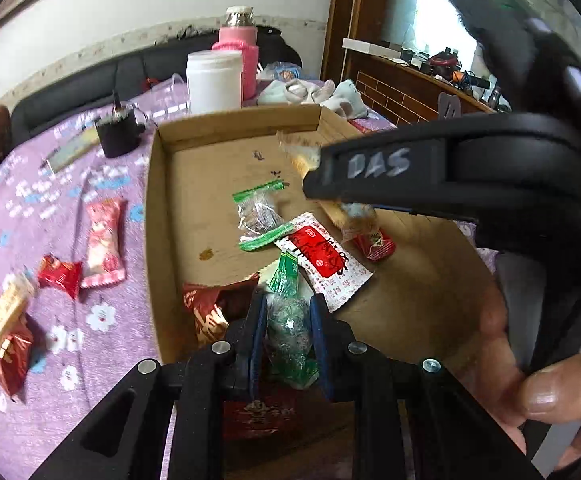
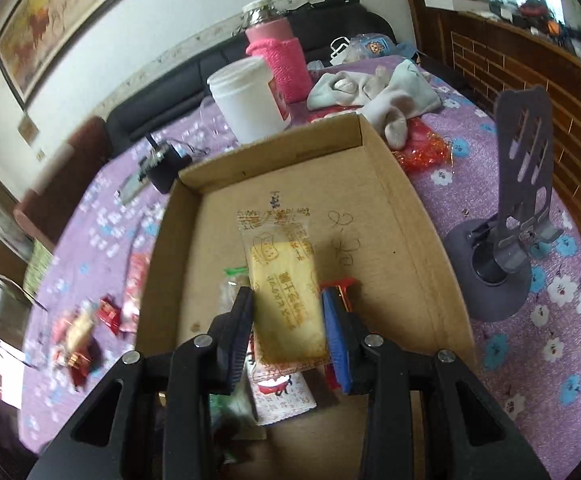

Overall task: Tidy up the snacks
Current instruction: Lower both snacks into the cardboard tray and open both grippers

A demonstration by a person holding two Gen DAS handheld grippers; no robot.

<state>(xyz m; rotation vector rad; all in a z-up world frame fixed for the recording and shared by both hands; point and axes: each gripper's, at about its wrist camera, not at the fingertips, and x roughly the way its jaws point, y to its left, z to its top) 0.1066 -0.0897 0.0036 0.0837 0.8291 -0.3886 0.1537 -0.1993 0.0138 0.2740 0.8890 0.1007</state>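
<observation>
A shallow cardboard box (image 1: pixel 158 216) (image 2: pixel 430 248) lies on the purple cloth. My left gripper (image 1: pixel 288 312) is shut on a green-wrapped candy (image 1: pixel 288 332) above the box's near end. My right gripper (image 2: pixel 288 304) is shut on a yellow biscuit packet (image 2: pixel 286 300) over the box; it also shows in the left wrist view (image 1: pixel 314 184), coming in from the right. In the box lie a green-edged clear candy (image 1: pixel 258 216), a red-and-white packet (image 1: pixel 322 260), a dark red wrapper (image 1: pixel 206 308) and a small red candy (image 1: pixel 374 242).
Loose snacks lie on the cloth left of the box: a pink packet (image 1: pixel 104 244), a red candy (image 1: pixel 60 276) and a pile (image 1: pixel 6 328). Behind the box stand a white jar (image 1: pixel 214 80), a pink bottle (image 1: pixel 240 56), a black adapter (image 1: pixel 116 132) and socks (image 2: pixel 374 92). A grey phone stand (image 2: pixel 506 240) is at right.
</observation>
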